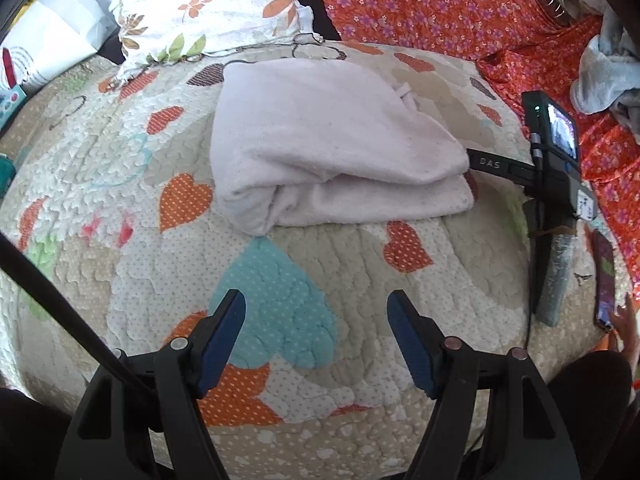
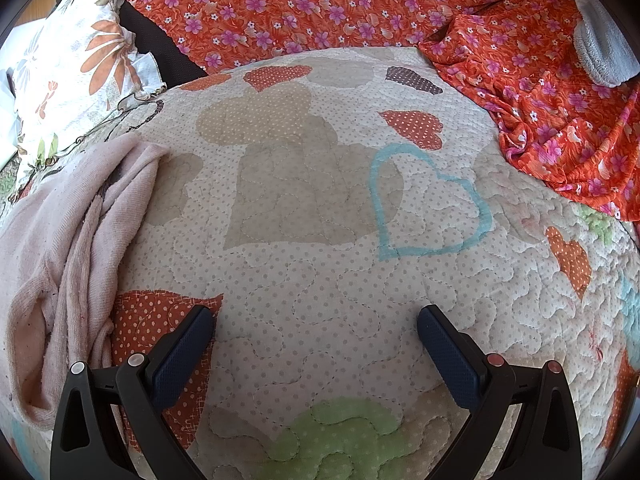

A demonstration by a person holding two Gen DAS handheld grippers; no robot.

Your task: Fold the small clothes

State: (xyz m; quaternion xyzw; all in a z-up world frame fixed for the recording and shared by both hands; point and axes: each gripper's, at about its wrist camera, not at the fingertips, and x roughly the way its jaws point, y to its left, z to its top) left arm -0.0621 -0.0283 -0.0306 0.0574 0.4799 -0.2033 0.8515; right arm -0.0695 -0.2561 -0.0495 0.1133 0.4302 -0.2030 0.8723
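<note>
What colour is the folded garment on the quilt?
Pale pink garment, plain; the left wrist view shows it best.

right gripper (image 2: 316, 322): jaws wide apart, nothing btwn them, hovering over the quilt
quilt (image 2: 320, 280): cream w/ heart patches, fills most of the view
pink garment (image 2: 68, 248): bunched up on the left edge, just beside the left finger, not touching afaict
orange floral fabric (image 2: 360, 8): across the back & right
floral pillow (image 2: 80, 60): top left
</note>
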